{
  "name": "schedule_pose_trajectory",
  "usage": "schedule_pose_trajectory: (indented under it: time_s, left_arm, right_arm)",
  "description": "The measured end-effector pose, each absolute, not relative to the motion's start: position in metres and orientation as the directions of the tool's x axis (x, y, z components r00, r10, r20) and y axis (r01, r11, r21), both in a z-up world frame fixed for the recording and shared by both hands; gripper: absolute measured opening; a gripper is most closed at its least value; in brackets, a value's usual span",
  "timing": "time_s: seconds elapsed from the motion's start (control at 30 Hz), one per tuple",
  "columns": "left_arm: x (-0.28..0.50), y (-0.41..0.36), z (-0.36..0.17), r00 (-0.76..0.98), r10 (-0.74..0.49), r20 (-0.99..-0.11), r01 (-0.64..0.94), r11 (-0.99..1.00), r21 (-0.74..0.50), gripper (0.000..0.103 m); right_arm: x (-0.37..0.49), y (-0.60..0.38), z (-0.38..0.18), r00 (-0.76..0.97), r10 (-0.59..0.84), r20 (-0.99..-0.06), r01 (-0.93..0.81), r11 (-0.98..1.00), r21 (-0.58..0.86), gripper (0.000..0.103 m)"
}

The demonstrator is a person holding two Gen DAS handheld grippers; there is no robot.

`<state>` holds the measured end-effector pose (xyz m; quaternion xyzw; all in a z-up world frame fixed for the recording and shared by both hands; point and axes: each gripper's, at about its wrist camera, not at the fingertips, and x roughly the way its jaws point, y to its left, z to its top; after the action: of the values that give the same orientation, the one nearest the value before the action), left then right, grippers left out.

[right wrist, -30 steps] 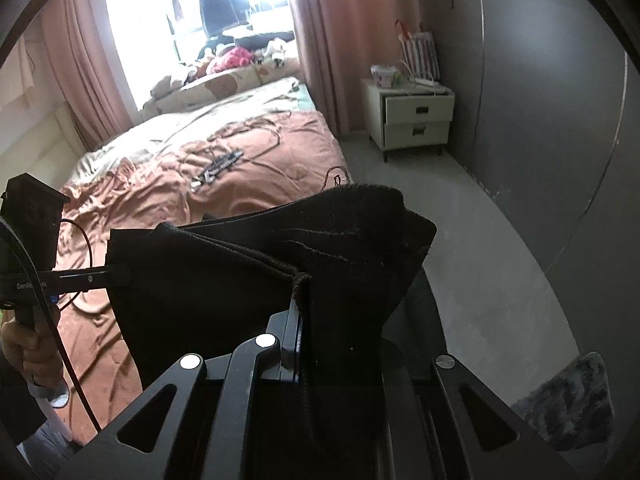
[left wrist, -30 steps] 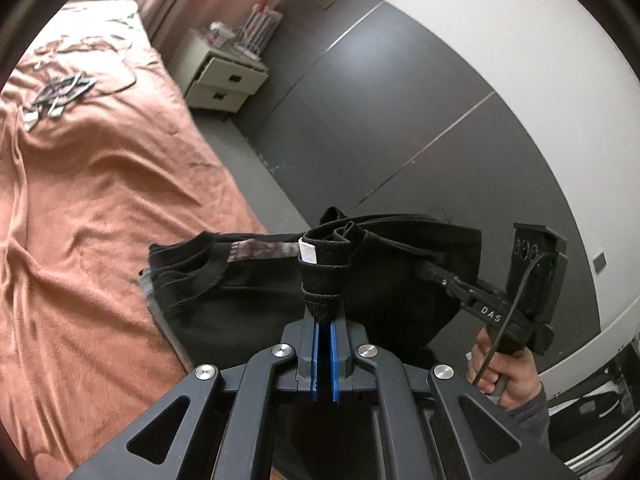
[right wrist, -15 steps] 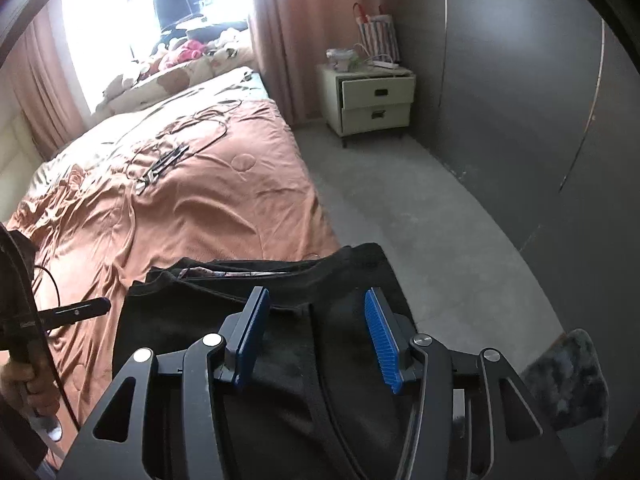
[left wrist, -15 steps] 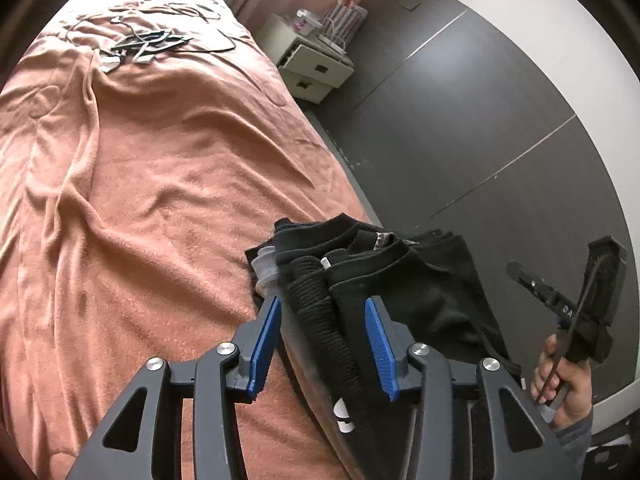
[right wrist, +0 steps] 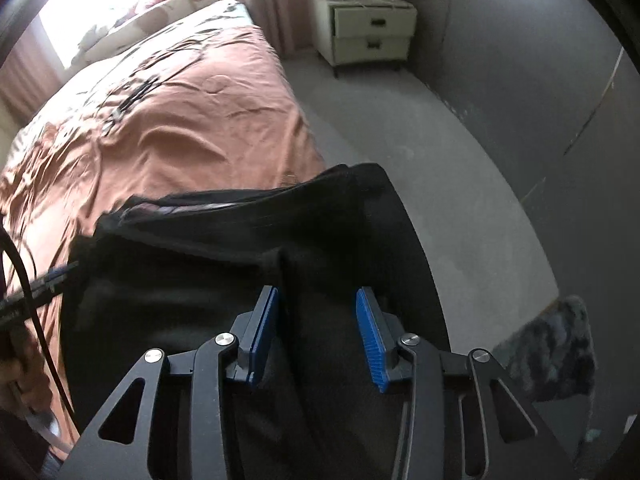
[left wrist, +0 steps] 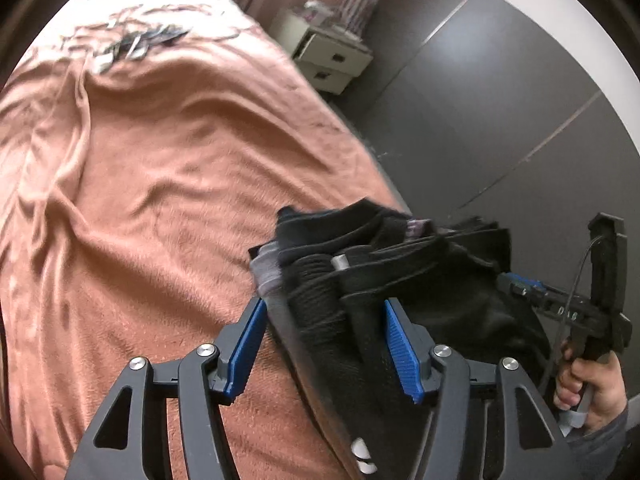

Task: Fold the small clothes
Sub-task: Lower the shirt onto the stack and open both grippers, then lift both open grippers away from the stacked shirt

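Observation:
A black garment (left wrist: 400, 264) lies folded in layers at the near corner of the bed, its ribbed waistband and a white tag toward me; it fills the lower middle of the right wrist view (right wrist: 224, 264). My left gripper (left wrist: 324, 316) is open, its blue pads either side of the bunched waistband. My right gripper (right wrist: 316, 304) is open over the dark cloth. The right gripper (left wrist: 520, 286) also shows at the garment's far side in the left wrist view.
The salmon bedspread (left wrist: 132, 168) is wrinkled and stretches away to the left. Dark hangers and cables (left wrist: 140, 42) lie near its head. A white nightstand (right wrist: 368, 30) stands by the dark wall. Grey floor (right wrist: 432, 168) and a dark rug (right wrist: 556, 356) lie right of the bed.
Both grippers were shut on the garment and held it up a second ago. They have opened, and the garment now rests folded on the bed corner.

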<state>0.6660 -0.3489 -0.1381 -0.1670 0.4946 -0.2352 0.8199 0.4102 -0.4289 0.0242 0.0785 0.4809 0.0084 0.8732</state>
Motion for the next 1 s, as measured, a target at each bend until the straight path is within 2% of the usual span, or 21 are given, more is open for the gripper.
schedule_pose_trajectory:
  time_s: [0.13, 0.27, 0.33, 0.6, 0.8, 1.0]
  left_arm:
    - [0.673, -0.345, -0.15, 0.393, -0.575, -0.718, 0.212, 0.816, -0.538, 0.062]
    - [0.674, -0.343, -0.144, 0.399, -0.572, -0.717, 0.207, 0.818, -0.537, 0.062]
    - [0.67, -0.342, -0.137, 0.414, -0.573, -0.707, 0.214, 0.817, -0.536, 0.062]
    - [0.645, -0.338, -0.129, 0.409, -0.575, -0.708, 0.203, 0.814, -0.544, 0.062]
    - [0.614, -0.343, -0.122, 0.396, -0.587, -0.706, 0.215, 0.807, -0.55, 0.062]
    - [0.577, -0.352, -0.118, 0.377, -0.59, -0.714, 0.238, 0.807, -0.541, 0.062]
  right_arm:
    - [0.424, -0.433, 0.028, 0.55, 0.072, -0.832, 0.065, 0.99, 0.129, 0.038]
    - [0.434, -0.435, 0.032, 0.59, -0.016, -0.807, 0.137, 0.987, 0.08, 0.038]
    - [0.425, -0.443, 0.038, 0.611, 0.008, -0.791, 0.154, 0.98, 0.128, 0.038]
    - [0.362, -0.44, 0.058, 0.607, 0.058, -0.792, 0.075, 0.989, 0.129, 0.038]
    - [0.298, -0.444, 0.084, 0.643, 0.112, -0.758, 0.004, 0.989, 0.15, 0.038]
    - [0.235, -0.442, 0.076, 0.651, 0.137, -0.746, -0.058, 0.99, 0.132, 0.038]
